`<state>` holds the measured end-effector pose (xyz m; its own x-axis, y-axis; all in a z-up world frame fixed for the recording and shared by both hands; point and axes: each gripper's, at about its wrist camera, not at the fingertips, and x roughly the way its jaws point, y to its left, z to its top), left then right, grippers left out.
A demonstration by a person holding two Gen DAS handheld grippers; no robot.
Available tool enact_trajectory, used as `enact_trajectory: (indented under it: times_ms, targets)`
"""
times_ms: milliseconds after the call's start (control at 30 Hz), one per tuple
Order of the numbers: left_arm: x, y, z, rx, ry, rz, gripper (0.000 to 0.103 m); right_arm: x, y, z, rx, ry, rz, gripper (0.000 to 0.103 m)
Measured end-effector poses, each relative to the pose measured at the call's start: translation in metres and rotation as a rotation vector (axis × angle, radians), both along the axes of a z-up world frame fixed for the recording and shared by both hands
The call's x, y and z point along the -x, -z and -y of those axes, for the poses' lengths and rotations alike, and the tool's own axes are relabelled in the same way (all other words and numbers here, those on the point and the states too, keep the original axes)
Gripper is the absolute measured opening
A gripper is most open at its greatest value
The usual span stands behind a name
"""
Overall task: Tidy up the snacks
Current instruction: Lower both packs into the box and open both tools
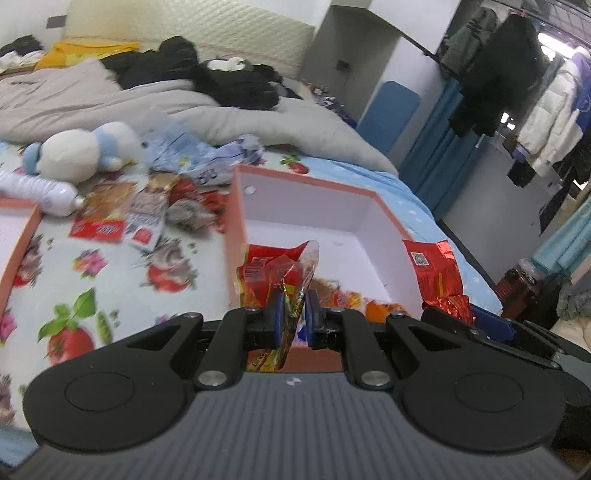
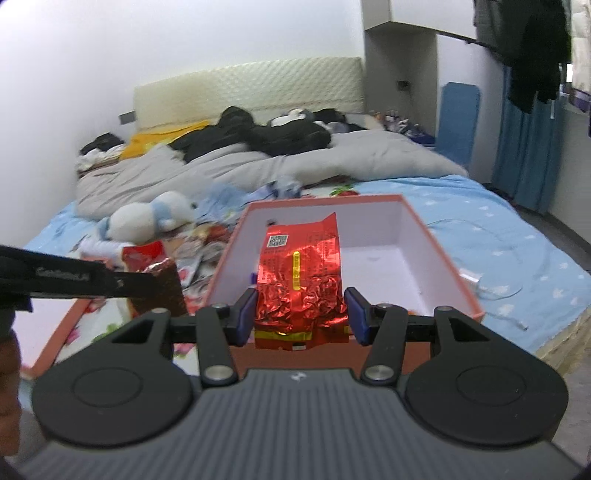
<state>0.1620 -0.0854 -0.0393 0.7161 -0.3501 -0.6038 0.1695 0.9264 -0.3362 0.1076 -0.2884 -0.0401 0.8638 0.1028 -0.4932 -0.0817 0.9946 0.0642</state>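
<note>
Left hand-held gripper clamped on one red snack packet; right hand-held gripper gripping one red foil pouch. Both above one pink-rimmed box, mostly bare inside. Loose snack pile left, on bed.

Even, cool indoor light, bright on the white wall; shadows are soft. Both fisheye views curve strongly toward the edges. The scattered snack packets and soft toy are smeared by motion blur
</note>
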Motion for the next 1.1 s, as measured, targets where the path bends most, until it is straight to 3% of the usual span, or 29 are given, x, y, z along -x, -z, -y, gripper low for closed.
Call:
enact_trajectory:
  times_ms: [400, 733, 1100]
  targets:
    - [-0.083, 0.01, 0.053, -0.016, 0.12, -0.054, 0.014, -0.055, 0.022, 0.032, -0.051, 0.091, -0.044, 0.054]
    - [-0.155, 0.044, 0.085, -0.049, 0.177, -0.141, 0.014, -0.105, 0.053, 0.05, -0.07, 0.115, -0.131, 0.054]
    - [-0.184, 0.071, 0.083, -0.061, 0.194, -0.209, 0.017, -0.126, 0.075, 0.047, -0.098, 0.087, -0.171, 0.055]
